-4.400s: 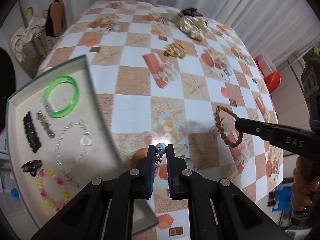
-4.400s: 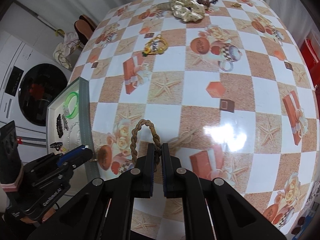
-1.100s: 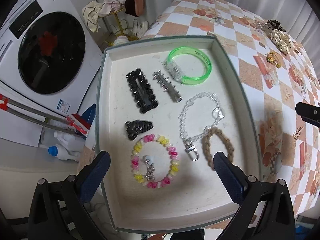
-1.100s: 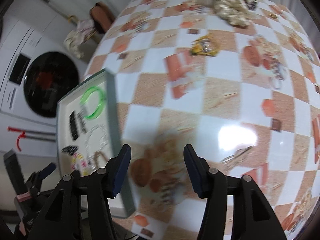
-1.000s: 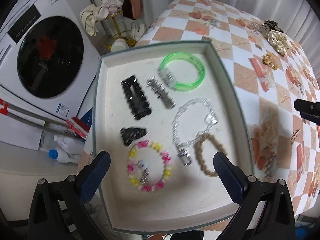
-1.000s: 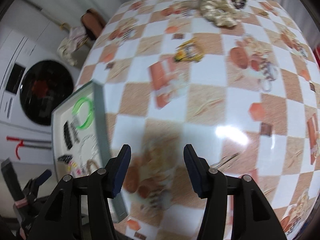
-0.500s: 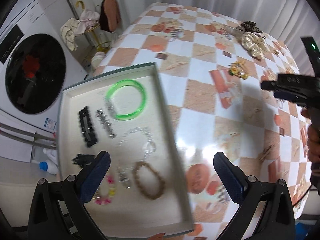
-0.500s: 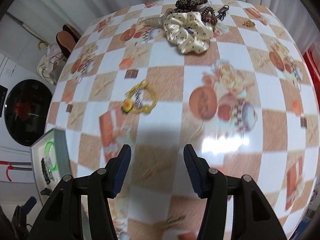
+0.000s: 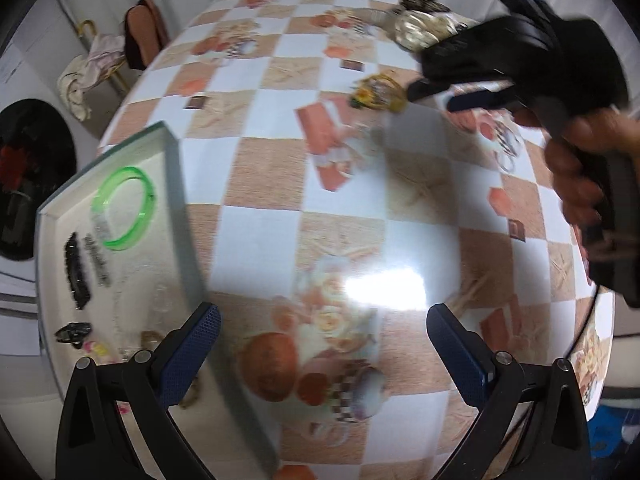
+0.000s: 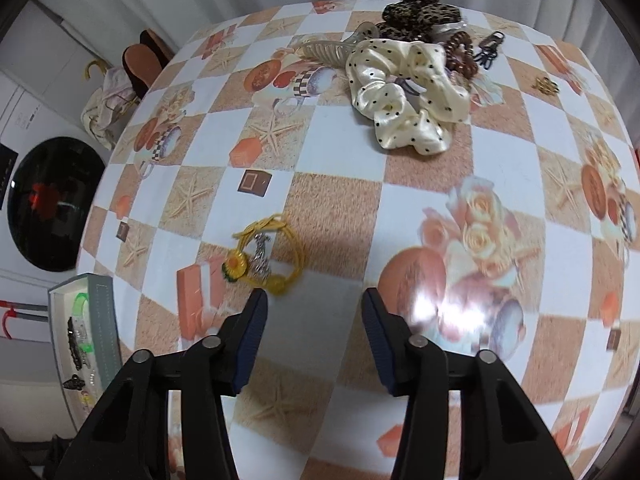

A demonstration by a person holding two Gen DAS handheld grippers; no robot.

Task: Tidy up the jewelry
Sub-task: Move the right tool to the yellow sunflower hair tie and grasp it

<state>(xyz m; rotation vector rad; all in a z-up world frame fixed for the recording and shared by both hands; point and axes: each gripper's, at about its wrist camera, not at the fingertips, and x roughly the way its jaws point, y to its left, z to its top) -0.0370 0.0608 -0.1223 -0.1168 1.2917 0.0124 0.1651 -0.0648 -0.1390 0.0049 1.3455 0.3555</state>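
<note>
Right gripper (image 10: 314,312) spread wide, empty, just short of the yellow corded bracelet with sunflower charm (image 10: 264,258) on the checkered bench (image 10: 340,200). Left gripper (image 9: 322,336) likewise agape, beside the grey-rimmed white tray (image 9: 180,216) holding a green plastic bangle (image 9: 123,213).

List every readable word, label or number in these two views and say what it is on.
No text reads legibly.
White appliance panel: small dark marks, too small to read.
Right gripper body in the left wrist view: motion-blurred, nothing legible.
Tablecloth: pictures only, no words.
</note>
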